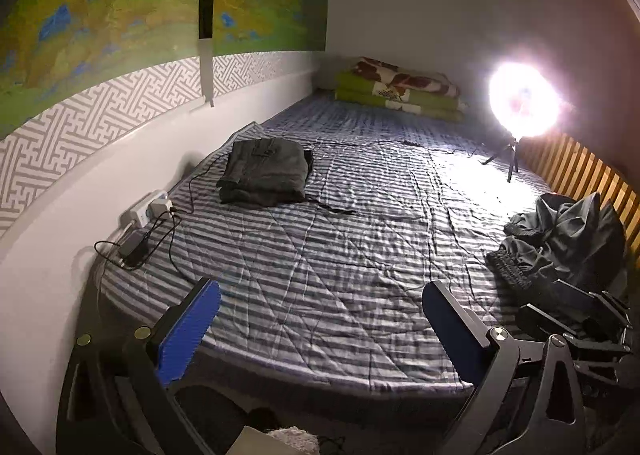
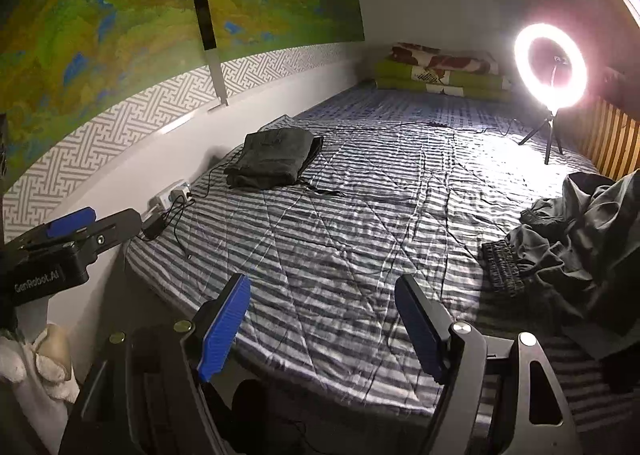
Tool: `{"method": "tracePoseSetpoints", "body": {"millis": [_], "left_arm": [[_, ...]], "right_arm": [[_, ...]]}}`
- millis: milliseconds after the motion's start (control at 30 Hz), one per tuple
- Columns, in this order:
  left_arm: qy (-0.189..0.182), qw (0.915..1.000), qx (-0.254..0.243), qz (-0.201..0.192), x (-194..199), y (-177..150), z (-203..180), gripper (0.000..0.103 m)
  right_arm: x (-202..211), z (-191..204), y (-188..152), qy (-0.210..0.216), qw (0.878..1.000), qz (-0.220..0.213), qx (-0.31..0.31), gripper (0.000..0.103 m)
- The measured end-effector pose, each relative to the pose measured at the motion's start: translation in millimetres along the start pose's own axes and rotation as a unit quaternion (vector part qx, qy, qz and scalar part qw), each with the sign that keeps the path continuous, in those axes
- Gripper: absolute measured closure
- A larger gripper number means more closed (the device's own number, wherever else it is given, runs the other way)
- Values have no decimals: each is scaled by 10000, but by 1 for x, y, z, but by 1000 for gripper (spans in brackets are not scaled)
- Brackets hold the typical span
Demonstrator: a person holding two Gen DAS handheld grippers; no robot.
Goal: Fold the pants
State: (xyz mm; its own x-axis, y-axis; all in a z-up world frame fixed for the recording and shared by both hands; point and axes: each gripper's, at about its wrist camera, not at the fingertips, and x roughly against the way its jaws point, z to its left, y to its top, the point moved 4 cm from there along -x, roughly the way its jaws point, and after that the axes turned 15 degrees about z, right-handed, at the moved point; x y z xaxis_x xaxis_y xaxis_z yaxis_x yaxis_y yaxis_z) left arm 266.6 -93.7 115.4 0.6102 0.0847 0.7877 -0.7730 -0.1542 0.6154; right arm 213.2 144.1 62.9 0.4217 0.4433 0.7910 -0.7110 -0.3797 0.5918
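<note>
A folded pair of dark pants (image 1: 266,171) (image 2: 276,163) lies on the striped bed cover (image 1: 340,255) (image 2: 360,235) near the wall at the left. A crumpled heap of dark grey pants (image 1: 560,239) (image 2: 576,235) with a ribbed waistband sits at the bed's right side. My left gripper (image 1: 320,319) is open over the near edge of the bed, nothing between its blue pads. My right gripper (image 2: 324,319) is open too and holds nothing. The left gripper (image 2: 72,231) also shows at the left edge of the right wrist view.
A lit ring light on a small tripod (image 1: 520,103) (image 2: 550,71) stands at the far right of the bed. A power strip with a charger and cables (image 1: 148,211) (image 2: 168,199) lies by the wall. Folded blankets (image 1: 400,91) (image 2: 444,71) are stacked at the head. Wooden slats (image 1: 580,171) line the right side.
</note>
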Motion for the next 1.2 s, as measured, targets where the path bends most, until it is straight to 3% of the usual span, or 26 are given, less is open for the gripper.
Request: {"method": "tracePoseSetpoints", "body": {"millis": [533,867,1200], "left_arm": [[-67,9997,127,197,-15,-7,6,1],[154,9995,162,235,-15,-11,9,1],[83,9990,252,350,-29,-5,18,1]], "right_arm": [[-5,10,-14,-47,9998,174,67,32],[-5,18,-11,48,9997,106,197,32],[-10,17,-2,-178,9998,78,7,32]]}}
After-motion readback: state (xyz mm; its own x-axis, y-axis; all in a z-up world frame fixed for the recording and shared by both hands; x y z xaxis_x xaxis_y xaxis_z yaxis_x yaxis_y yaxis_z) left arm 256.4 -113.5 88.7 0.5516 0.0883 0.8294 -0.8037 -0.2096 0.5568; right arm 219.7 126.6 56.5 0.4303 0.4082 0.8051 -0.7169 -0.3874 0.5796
